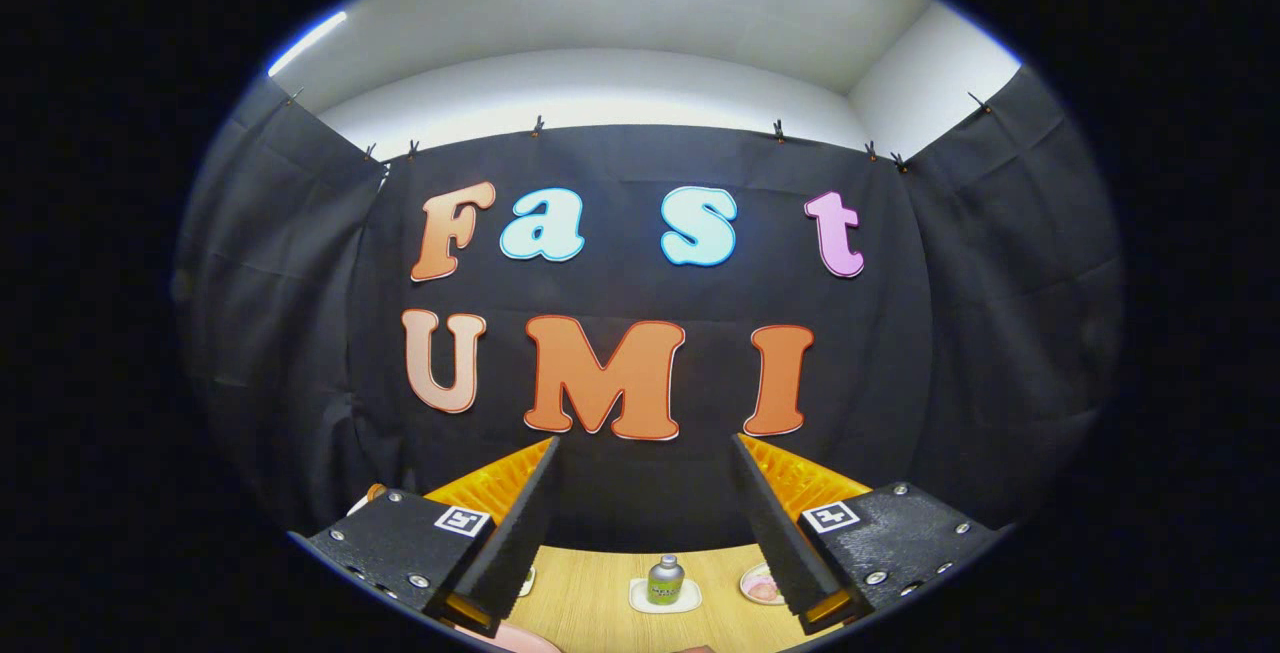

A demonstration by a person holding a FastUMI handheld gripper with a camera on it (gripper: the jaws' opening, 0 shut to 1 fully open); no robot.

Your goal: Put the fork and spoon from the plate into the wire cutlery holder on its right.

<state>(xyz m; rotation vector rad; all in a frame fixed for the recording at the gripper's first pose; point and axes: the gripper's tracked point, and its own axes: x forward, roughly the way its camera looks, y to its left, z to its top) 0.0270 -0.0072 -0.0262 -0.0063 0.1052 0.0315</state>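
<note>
Your gripper [645,441] is held level, its fingers spread wide apart with nothing between them, their tips raised against the booth wall. Of the task's things you have little to go on here. A pale pink curved edge [520,641] shows low down, close under the gripper on the inner side of the left finger. It may be the plate's rim, though too little of it shows to be sure. It lies flat on the light wooden table [600,603]. You cannot tell what rests on it.
</note>
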